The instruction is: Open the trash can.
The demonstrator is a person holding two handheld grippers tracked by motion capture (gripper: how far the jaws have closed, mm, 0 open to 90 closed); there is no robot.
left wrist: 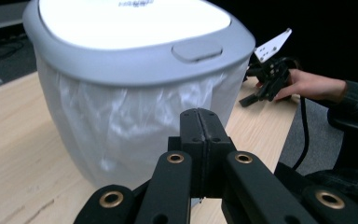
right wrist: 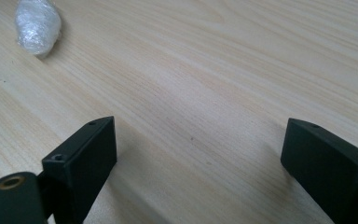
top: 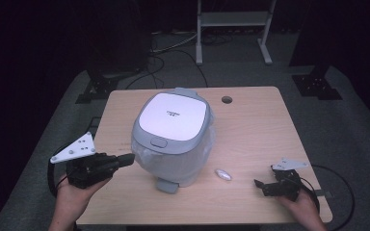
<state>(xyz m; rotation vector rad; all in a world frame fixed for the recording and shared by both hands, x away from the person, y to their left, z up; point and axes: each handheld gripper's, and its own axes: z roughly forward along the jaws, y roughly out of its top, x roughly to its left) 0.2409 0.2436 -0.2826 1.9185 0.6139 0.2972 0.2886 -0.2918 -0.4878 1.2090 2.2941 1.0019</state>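
I see the white bin (top: 173, 137) with its lid down and a plastic bag (left wrist: 135, 121) inside, standing in the middle of the table (top: 255, 139). My left gripper (top: 126, 160) is at its 8 o'clock, jaws pressed together and holding nothing. My right gripper (top: 259, 183) rests at the bin's 4 o'clock with jaws wide apart and empty, a small wad of plastic wrap (top: 223, 174) lying between it and the bin.
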